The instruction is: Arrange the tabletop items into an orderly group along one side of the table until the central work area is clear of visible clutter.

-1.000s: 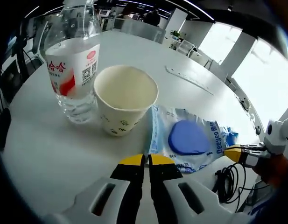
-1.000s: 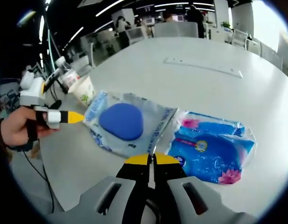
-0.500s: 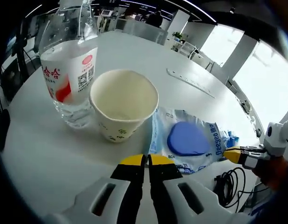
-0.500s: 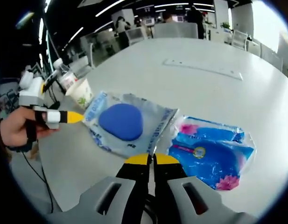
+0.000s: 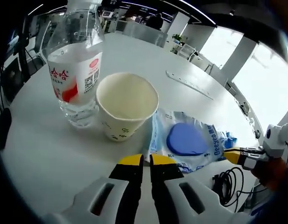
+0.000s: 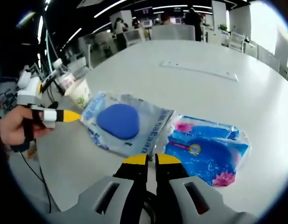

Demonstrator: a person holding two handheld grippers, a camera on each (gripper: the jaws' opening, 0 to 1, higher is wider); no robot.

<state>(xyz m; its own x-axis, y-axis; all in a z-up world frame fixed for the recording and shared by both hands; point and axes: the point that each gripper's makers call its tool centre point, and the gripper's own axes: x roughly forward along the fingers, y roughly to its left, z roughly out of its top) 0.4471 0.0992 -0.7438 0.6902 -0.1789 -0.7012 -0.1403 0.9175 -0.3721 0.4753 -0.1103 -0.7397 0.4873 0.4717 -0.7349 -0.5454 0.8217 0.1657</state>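
A water bottle [image 5: 73, 70] with a red-and-white label stands upright beside a paper cup [image 5: 126, 105]. Right of the cup lies a clear packet holding a blue pad [image 5: 188, 140]. My left gripper [image 5: 147, 161] hovers just in front of the cup and the packet's edge, shut with only a thin slit and nothing in it. In the right gripper view, the packet [image 6: 120, 122] and a blue tissue pack [image 6: 204, 149] lie side by side. My right gripper [image 6: 151, 160] sits before them, shut and holding nothing. The left gripper [image 6: 64, 115] points at the packet's left edge.
A long clear ruler [image 6: 200, 70] lies across the white table [image 6: 148, 79] further in. The right gripper's yellow tip [image 5: 239, 154] comes in at the table's edge, above a black cable [image 5: 225, 179]. Chairs and people stand far behind.
Both views have shifted slightly with the hands. The slit between each gripper's jaws looks a touch wider. The bottle, cup and packets lie where they were.
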